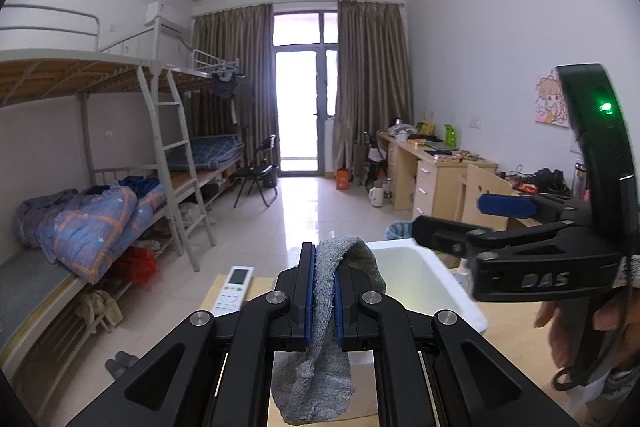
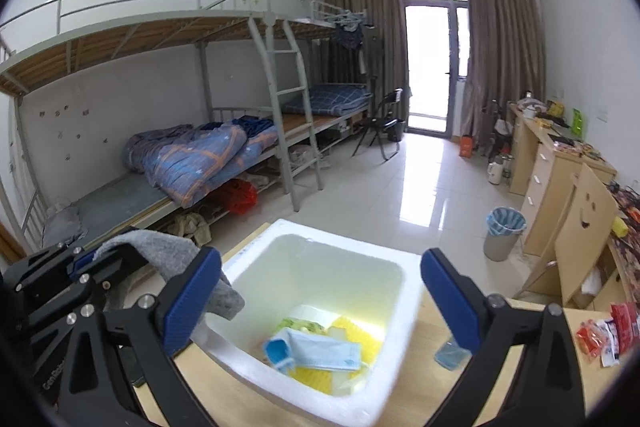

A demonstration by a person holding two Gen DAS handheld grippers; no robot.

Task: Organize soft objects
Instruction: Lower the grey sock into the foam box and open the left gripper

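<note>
A grey knitted sock (image 1: 328, 311) hangs between the blue pads of my left gripper (image 1: 324, 291), which is shut on it; its toe droops below the jaws. Just beyond stands a white foam box (image 1: 440, 275) on the wooden table. In the right wrist view my right gripper (image 2: 320, 303) stands wide open over the box (image 2: 320, 233), nothing between its pads. A blue face mask (image 2: 324, 351), a yellow sheet (image 2: 352, 337) and a small blue-and-white item (image 2: 276, 349) lie inside. The left gripper (image 2: 92, 259) with the sock (image 2: 172, 259) is at the box's left rim.
A white remote (image 1: 234, 289) lies on the table left of the box. A small blue packet (image 2: 452, 355) and red snack packets (image 2: 604, 335) lie to its right. A hand (image 1: 580, 319) holds the right gripper. A bin (image 2: 502, 233), desks and bunk beds stand beyond.
</note>
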